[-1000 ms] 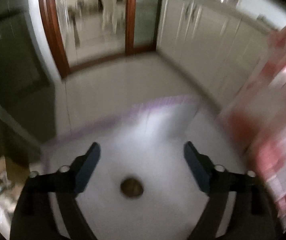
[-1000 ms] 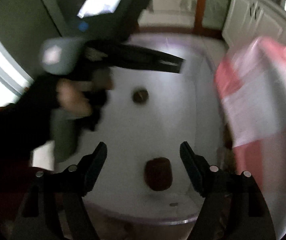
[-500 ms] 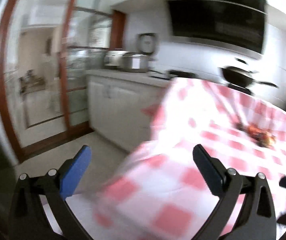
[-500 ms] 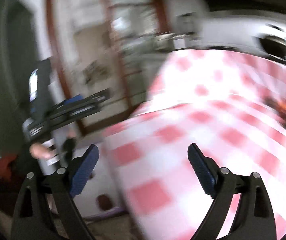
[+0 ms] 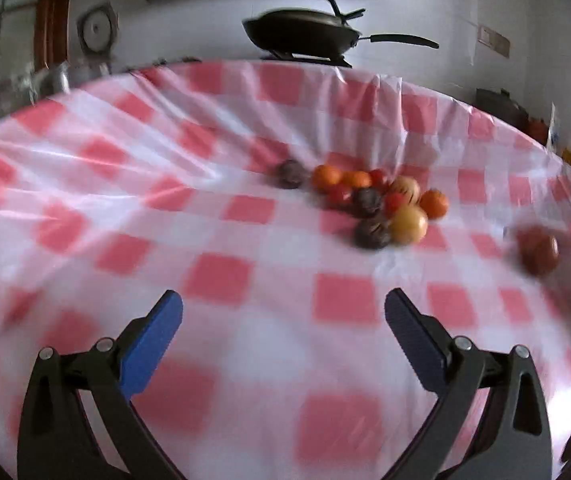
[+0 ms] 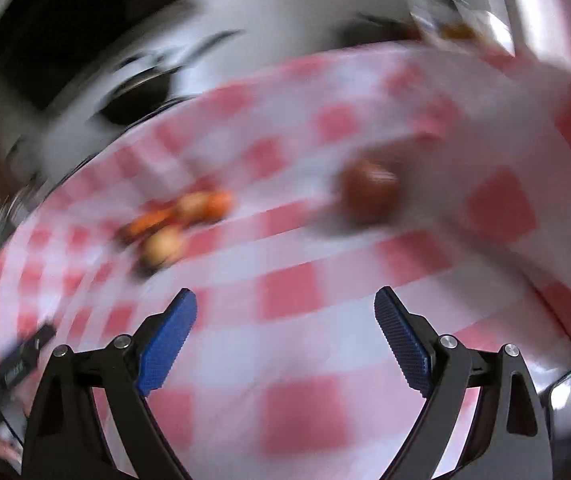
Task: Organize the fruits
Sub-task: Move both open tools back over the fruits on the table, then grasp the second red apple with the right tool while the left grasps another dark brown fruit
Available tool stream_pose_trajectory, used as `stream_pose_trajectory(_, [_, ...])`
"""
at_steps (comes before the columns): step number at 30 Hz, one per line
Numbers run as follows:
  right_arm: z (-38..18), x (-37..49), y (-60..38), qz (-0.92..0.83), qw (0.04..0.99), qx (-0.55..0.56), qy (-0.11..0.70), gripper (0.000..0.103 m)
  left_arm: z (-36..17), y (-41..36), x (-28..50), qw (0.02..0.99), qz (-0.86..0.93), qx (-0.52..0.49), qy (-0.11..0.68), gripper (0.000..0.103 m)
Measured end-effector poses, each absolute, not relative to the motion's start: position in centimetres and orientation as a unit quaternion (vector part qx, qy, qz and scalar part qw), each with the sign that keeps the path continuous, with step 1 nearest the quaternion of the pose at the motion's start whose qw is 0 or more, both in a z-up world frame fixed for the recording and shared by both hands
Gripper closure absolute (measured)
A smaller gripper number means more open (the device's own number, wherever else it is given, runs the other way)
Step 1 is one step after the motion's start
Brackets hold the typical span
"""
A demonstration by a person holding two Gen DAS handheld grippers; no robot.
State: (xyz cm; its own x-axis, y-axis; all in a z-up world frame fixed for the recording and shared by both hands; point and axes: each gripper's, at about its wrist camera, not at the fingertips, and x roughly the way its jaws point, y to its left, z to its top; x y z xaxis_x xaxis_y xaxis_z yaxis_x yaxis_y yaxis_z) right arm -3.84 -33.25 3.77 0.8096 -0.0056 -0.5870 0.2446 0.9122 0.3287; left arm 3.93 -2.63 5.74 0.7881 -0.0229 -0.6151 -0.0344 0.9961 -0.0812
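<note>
Only the left view shows a pan (image 5: pixel 301 34) at top; fruits (image 5: pixel 369 204) are round, pointing nowhere. The left tongs (image 5: pixel 283 318) and right tongs (image 6: pixel 285 316) are open and empty.

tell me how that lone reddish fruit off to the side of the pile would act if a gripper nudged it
The reddish fruit looks round, so a nudge would probably send it rolling. The checked tablecloth looks glossy and wrinkled, so it may slide or drift unevenly. It sits apart from the fruit pile, so nothing nearby would likely stop it.
</note>
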Motion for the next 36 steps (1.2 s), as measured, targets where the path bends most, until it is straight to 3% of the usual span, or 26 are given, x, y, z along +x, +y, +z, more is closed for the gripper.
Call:
stream_pose_trajectory(10, [3.4,2.1,-39.9,-0.124,0.901,0.256,0.328,0.015,4.1,-3.7,13.5,0.936,-0.021,-0.164,0.312,0.002])
stream_pose_trajectory(20, [2.2,7.9,-41.1,-0.164,0.883,0.279,0.340,0.015,3.4,-1.7,13.5,0.933,-0.027,-0.151,0.325,0.002])
stream_pose_trajectory(26, [1.8,8.9,-41.0,-0.177,0.880,0.262,0.354,0.026,2.6,-2.7,14.1,0.925,-0.048,-0.126,0.356,0.002])
stream_pose_trajectory(28, [1.7,8.8,-41.0,-0.185,0.881,0.253,0.354,0.037,2.5,-3.5,14.0,0.925,-0.062,-0.104,0.360,0.002])
stream_pose_trajectory(36, [1.4,7.3,-41.2,-0.173,0.891,0.282,0.312,0.038,1.8,-6.1,15.0,0.916,-0.077,-0.046,0.391,0.003])
